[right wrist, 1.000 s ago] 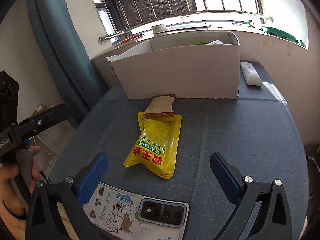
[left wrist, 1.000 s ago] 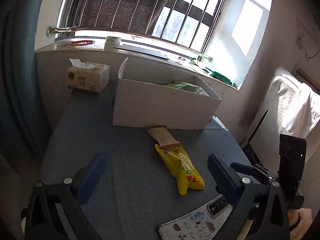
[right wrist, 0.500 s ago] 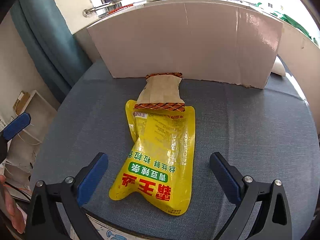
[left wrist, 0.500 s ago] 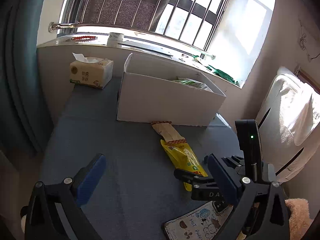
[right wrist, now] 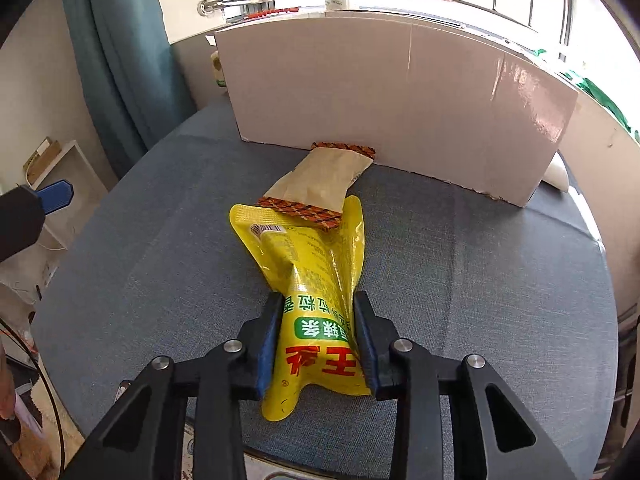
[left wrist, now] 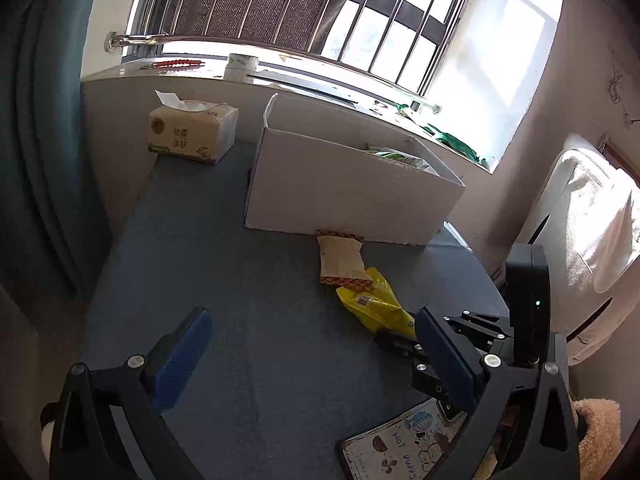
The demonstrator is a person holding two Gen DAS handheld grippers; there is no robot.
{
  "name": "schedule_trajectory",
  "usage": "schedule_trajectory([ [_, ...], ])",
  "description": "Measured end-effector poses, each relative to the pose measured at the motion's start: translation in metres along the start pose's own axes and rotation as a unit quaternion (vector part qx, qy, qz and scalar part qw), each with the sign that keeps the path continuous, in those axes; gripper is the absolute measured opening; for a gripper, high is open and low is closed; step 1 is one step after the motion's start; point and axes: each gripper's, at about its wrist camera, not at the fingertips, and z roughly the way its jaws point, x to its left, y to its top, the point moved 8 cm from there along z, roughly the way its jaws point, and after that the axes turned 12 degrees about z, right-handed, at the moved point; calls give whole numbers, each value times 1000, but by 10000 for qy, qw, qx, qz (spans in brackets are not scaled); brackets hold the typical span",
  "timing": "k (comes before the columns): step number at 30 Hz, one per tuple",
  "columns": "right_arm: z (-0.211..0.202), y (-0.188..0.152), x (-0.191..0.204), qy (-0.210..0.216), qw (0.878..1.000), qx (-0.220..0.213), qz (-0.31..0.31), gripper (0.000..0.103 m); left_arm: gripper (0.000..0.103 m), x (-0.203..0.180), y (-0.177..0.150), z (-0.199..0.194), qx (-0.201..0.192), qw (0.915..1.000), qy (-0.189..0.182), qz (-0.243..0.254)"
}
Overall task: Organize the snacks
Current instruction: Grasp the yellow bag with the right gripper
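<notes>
My right gripper [right wrist: 316, 336] clamps the near end of the yellow snack pouch [right wrist: 316, 280], its blue pads [right wrist: 266, 344] pinching the film from both sides so that the pack creases upward between them. The pouch lies on the blue-grey table [right wrist: 500, 280], its far end tucked under the patterned seal of a beige snack packet [right wrist: 324, 184], whose other end touches the base of the white cardboard box [right wrist: 400, 92]. My left gripper [left wrist: 308, 344] hangs over a bare stretch of the table with its fingers [left wrist: 180, 352] spread wide, holding nothing. From that side the right gripper appears low at the right, dark against the pouch, and the box stands open at the top with green-and-white packaging showing inside near its far right corner. A tissue pack [left wrist: 192, 132] sits at the table's far left, against the wall under the barred window. A phone in a cartoon-printed case [left wrist: 404, 448] lies at the near edge, partly hidden behind my left gripper's frame.
</notes>
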Motion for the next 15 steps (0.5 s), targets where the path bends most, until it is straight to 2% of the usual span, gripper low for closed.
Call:
schedule_trajectory([
  [4,-25,-10,-13,472,9978,-55,452,35,103,-5,3,12,187,9997,-14,167],
  [7,-48,-14,-32,524,9960,-259,678,35,103,-15,8,30,380,9985,-19,404],
  [11,-75,-13,-58,795,9884,-497,1192,35,103,-30,17,65,721,9951,50,670],
  [15,-94,-15,-80,872,9828,-724,1459,35,103,-41,24,102,1053,9917,87,735],
])
